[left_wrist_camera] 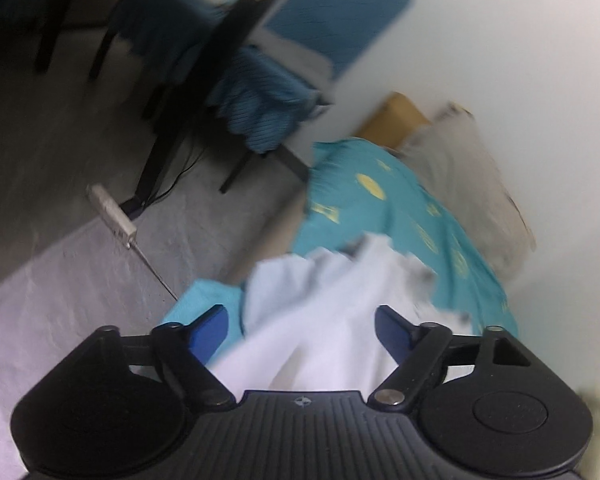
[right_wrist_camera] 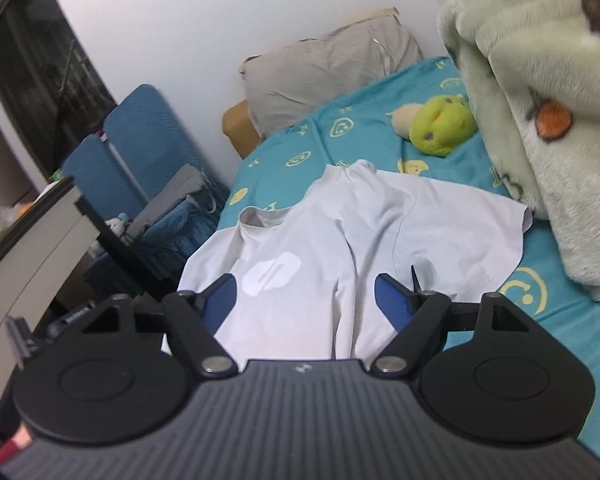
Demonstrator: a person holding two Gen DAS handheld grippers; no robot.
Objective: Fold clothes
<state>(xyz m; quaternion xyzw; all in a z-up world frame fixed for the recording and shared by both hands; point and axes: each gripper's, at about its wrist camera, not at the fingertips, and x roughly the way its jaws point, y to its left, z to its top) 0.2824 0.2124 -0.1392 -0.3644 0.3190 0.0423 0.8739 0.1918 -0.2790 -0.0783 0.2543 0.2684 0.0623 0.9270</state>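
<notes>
A pale white T-shirt (right_wrist_camera: 340,232) lies rumpled on the teal bed sheet (right_wrist_camera: 364,128), its collar toward the left and a white logo (right_wrist_camera: 271,274) on its chest. My right gripper (right_wrist_camera: 306,302) hovers over the shirt's near part with its blue pads (right_wrist_camera: 222,300) wide apart, open, pressing on nothing. The left wrist view is blurred and tilted. There the same shirt (left_wrist_camera: 324,312) bunches up between the spread fingers of my left gripper (left_wrist_camera: 302,332), which is open; its pads (left_wrist_camera: 210,330) stand clear of the cloth on either side.
A grey pillow (right_wrist_camera: 324,68) and a green plush toy (right_wrist_camera: 440,124) lie at the bed's head. A fluffy green blanket (right_wrist_camera: 548,112) is heaped on the right. A blue chair (right_wrist_camera: 140,148) with draped clothes and a desk (right_wrist_camera: 36,236) stand left of the bed. A power strip (left_wrist_camera: 112,212) lies on the floor.
</notes>
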